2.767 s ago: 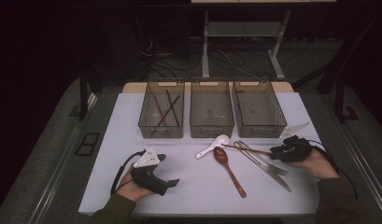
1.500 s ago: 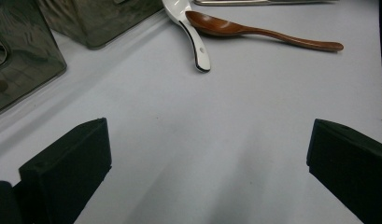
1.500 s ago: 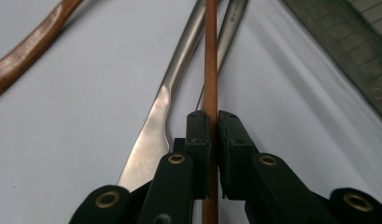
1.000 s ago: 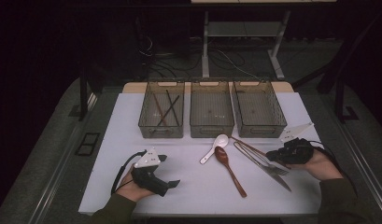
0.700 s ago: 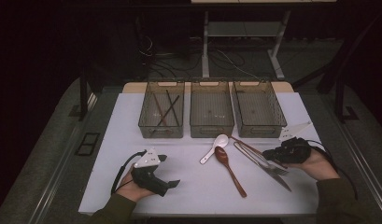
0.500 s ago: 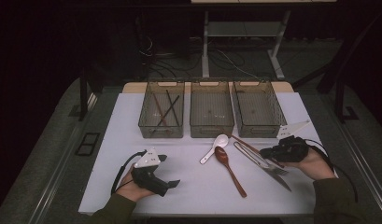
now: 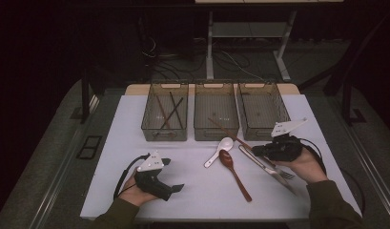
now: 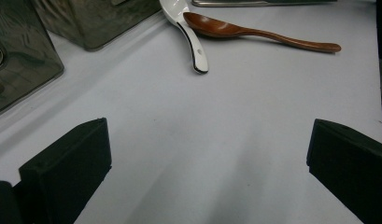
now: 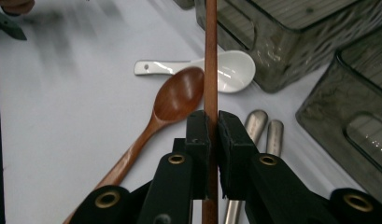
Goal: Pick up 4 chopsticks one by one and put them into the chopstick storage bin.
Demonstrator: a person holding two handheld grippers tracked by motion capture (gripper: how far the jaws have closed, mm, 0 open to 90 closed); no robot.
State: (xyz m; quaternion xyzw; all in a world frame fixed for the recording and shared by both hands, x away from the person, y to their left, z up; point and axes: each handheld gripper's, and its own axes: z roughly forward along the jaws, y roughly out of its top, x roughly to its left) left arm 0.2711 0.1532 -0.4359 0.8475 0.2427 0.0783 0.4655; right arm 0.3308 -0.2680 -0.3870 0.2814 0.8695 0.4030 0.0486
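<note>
Chopstick (image 9: 210,56): far end cut off by the top edge, beyond the jaws.
Metal handles (image 9: 258,126): lower parts hidden behind the right jaw.

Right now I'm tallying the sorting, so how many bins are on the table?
3, in a row at the table's far side: left bin with chopsticks, middle bin, right bin. None seems hidden.
</note>
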